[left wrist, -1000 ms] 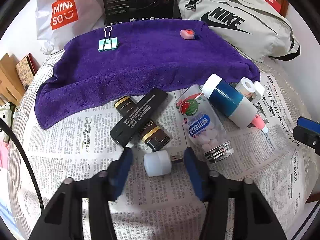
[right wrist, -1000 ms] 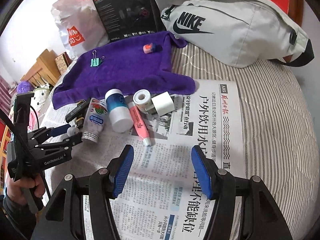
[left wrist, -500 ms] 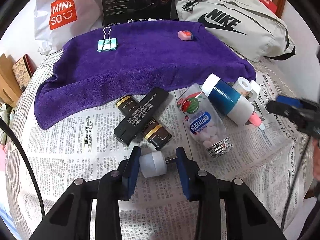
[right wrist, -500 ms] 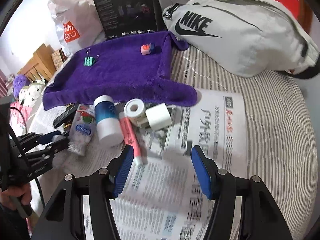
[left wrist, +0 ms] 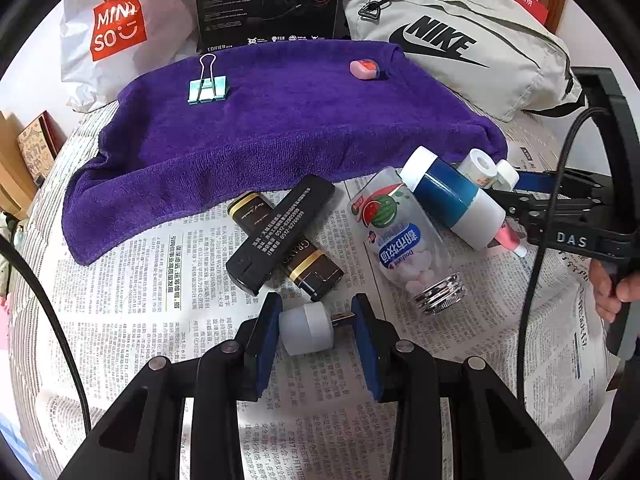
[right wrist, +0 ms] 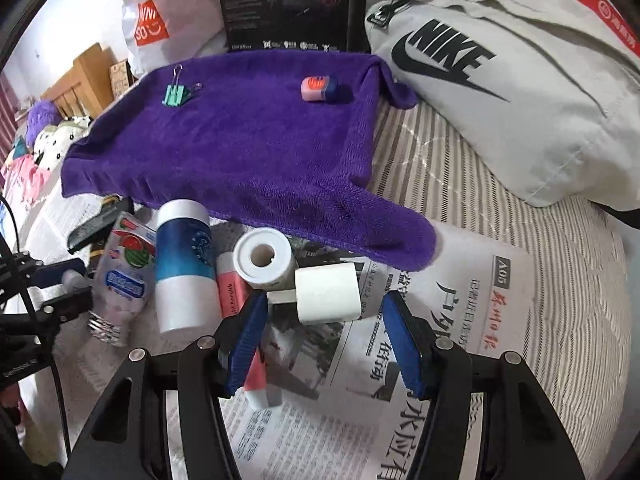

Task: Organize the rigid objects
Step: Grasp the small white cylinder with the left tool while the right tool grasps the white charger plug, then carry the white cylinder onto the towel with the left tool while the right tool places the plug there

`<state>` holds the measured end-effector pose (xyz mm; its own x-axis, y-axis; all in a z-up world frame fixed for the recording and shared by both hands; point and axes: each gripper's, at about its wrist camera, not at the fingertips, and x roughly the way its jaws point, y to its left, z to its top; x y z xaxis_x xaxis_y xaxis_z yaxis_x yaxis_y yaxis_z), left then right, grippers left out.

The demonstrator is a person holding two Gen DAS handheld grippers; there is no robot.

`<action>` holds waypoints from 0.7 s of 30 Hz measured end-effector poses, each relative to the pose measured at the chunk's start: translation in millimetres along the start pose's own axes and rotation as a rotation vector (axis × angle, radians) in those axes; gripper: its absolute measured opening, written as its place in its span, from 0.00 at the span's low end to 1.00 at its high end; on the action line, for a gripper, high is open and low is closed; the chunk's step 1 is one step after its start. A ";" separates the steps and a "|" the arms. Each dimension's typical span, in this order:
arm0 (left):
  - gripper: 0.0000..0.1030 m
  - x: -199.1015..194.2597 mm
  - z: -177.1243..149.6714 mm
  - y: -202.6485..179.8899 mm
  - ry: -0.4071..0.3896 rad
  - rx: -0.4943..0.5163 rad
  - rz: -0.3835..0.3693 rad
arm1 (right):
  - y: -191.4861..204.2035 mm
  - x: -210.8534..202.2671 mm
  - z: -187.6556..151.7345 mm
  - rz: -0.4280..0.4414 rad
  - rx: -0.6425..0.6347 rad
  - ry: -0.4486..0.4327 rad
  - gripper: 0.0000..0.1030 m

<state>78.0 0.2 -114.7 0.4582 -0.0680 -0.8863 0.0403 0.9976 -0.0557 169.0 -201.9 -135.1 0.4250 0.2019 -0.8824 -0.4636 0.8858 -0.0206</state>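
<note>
Now the left gripper point(left wrist: 316, 326) is pinching the white USB light point(left wrist: 307, 329) endwise between its fingers. The right gripper point(right wrist: 324, 330) is gaping around the white block point(right wrist: 328, 293). Gripped by plug tip, the light could pivot out.

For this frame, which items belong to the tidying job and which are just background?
Job: USB light in the left gripper, white plug ahead of the right gripper, candy bottle, purple towel.
Background: Nike bag, Miniso bag, black box.
</note>
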 end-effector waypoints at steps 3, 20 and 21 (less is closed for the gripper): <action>0.33 0.3 0.0 0.2 -0.001 -0.003 -0.001 | -0.5 -0.1 0.8 0.004 -0.005 -0.023 0.53; 0.33 -12.4 -4.5 32.6 -0.002 -0.069 -0.021 | -19.8 -24.7 -15.1 0.064 0.099 -0.019 0.43; 0.33 -14.8 -4.6 34.9 -0.006 -0.075 -0.020 | -20.3 -26.0 -16.3 0.071 0.103 -0.016 0.43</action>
<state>68.5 36.1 -105.6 0.4633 -0.0879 -0.8818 -0.0169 0.9940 -0.1080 154.7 -231.9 -119.4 0.4068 0.2716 -0.8722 -0.4107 0.9072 0.0909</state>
